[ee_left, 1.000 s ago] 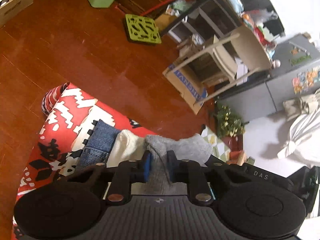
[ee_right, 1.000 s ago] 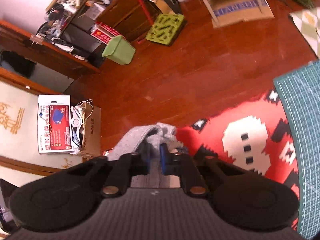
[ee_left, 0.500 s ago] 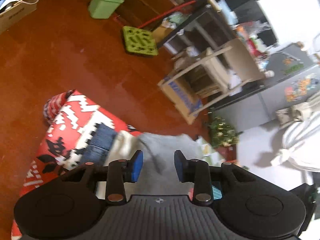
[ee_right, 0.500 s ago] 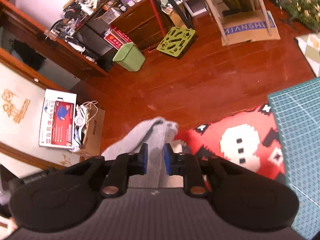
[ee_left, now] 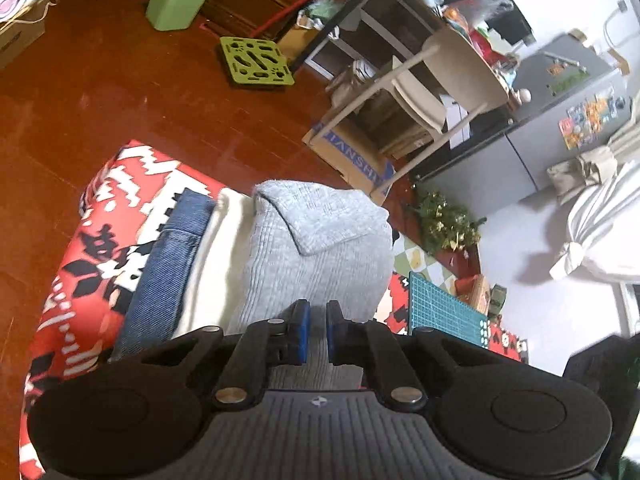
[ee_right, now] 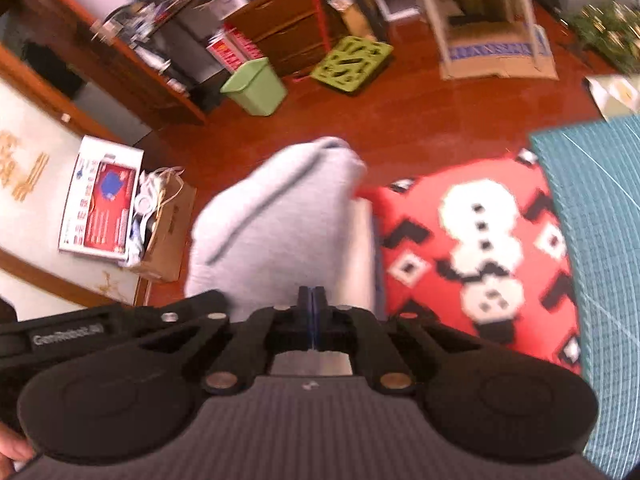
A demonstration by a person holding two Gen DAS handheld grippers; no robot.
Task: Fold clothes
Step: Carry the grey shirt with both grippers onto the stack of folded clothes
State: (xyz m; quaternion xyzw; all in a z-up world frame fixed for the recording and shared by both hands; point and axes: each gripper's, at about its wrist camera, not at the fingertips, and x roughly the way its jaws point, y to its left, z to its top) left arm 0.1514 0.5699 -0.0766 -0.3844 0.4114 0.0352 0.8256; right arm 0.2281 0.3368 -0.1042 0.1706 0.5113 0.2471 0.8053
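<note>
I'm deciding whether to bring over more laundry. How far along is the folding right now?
Done: folded jeans and a cream garment lie side by side on the red patterned cloth. In hand: the grey knit, doubled over beside them; the left gripper is closing with a gap, the right gripper is shut. Left: settling the grey piece.

Left gripper (ee_left: 316, 322) is pitching steeply downward; its jaws are closing, with a narrow gap showing between the blue pads (ee_left: 301, 330) and nothing pinched between them. Right gripper (ee_right: 312, 300) is also angling steeply downward, pads pressing flat together, nothing gripped. A fingertip (ee_right: 12, 449) is showing at lower left, behind the right gripper's body.
</note>
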